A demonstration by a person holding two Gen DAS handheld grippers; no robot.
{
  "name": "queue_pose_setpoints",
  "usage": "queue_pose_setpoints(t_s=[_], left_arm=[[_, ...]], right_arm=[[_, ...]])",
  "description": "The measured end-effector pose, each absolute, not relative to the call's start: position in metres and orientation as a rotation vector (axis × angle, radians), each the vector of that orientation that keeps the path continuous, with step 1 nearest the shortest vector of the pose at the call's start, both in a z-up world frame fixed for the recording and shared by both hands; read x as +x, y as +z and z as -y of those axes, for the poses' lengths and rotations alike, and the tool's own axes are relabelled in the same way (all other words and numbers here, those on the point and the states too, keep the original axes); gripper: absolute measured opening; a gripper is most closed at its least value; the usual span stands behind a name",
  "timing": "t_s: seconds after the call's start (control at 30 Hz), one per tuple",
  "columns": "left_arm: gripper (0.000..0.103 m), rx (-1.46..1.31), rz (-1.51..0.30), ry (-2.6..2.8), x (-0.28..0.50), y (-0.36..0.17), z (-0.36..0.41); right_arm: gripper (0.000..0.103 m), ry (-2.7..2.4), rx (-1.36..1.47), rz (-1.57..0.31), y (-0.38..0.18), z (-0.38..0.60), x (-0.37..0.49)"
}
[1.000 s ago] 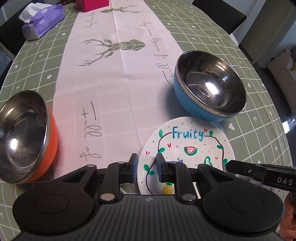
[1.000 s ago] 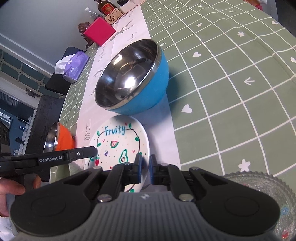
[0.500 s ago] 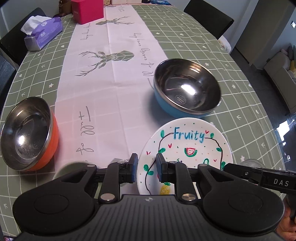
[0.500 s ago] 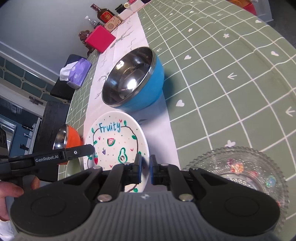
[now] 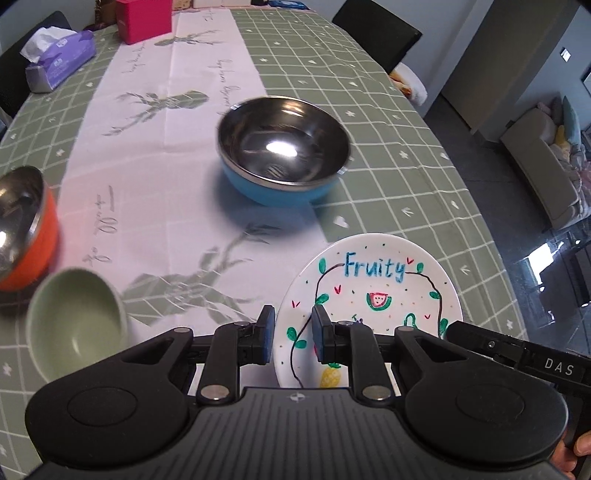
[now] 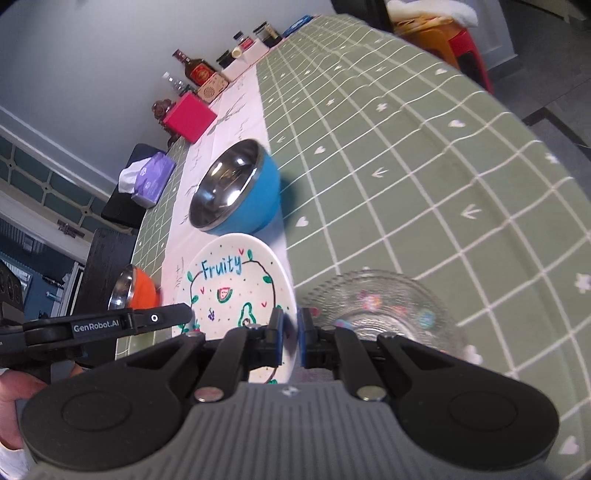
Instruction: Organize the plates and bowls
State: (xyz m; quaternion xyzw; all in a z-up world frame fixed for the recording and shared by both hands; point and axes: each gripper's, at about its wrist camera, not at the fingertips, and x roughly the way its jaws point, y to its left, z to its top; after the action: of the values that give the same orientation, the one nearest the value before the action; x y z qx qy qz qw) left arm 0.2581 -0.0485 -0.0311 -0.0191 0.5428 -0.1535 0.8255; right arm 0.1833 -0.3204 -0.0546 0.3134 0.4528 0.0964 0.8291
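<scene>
Two grippers: white painted "Fruity" plate point(image 5: 369, 295) is being pinched by left gripper point(image 5: 291, 334) and right gripper point(image 6: 290, 338), above counter point(image 6: 406, 166).
Risk: plate being tipped onto ribbed glass dish point(image 6: 384, 314) by uneven lifting.

- Desk point(image 5: 388, 122) under a green checked cloth, with a white runner point(image 5: 155, 147) printed with deer and script down its middle.
- Purple tissue box point(image 5: 59, 62) near the far left edge, a white tissue sticking out of its top.
- Pink box point(image 5: 144, 18) on the runner's far end.
- Bottles point(image 6: 195, 70) and jars point(image 6: 255, 37) in a row at the far end, against the wall.
- Wooden box point(image 6: 212, 86) just beside the pink one.
- Black chair point(image 5: 376, 33) at the far right side.
- Beige sofa point(image 5: 543, 155) with cushions, well apart, off to the right.
- Orange stool point(image 6: 454, 48) past the desk's edge.
</scene>
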Motion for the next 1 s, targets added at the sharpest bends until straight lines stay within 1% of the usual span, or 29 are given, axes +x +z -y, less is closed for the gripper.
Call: queue_pose_setpoints(t_s=[0.3, 0.43, 0.6, 1.0], left_arm=[[0.023, -0.074, -1.211, -0.379, 0.236, -0.051, 0.085], [0.023, -0.084, -1.234, -0.375, 0.232, -0.059, 0.092], [0.023, -0.118, -1.260, -0.371, 0.229, -0.066, 0.093], [0.023, -0.060, -1.231, -0.374, 0.224, -0.066, 0.098]], right_arm=[[0.006, 0.092, 0.653, -0.901, -0.060, 0.359, 0.152], [0.006, 0.066, 0.652, -0.899, -0.065, 0.367, 0.147], [0.006, 0.042, 0.581, -0.909, -0.069, 0.362, 0.147], [0.006, 0.022, 0.480, -0.914, -0.072, 0.354, 0.147]])
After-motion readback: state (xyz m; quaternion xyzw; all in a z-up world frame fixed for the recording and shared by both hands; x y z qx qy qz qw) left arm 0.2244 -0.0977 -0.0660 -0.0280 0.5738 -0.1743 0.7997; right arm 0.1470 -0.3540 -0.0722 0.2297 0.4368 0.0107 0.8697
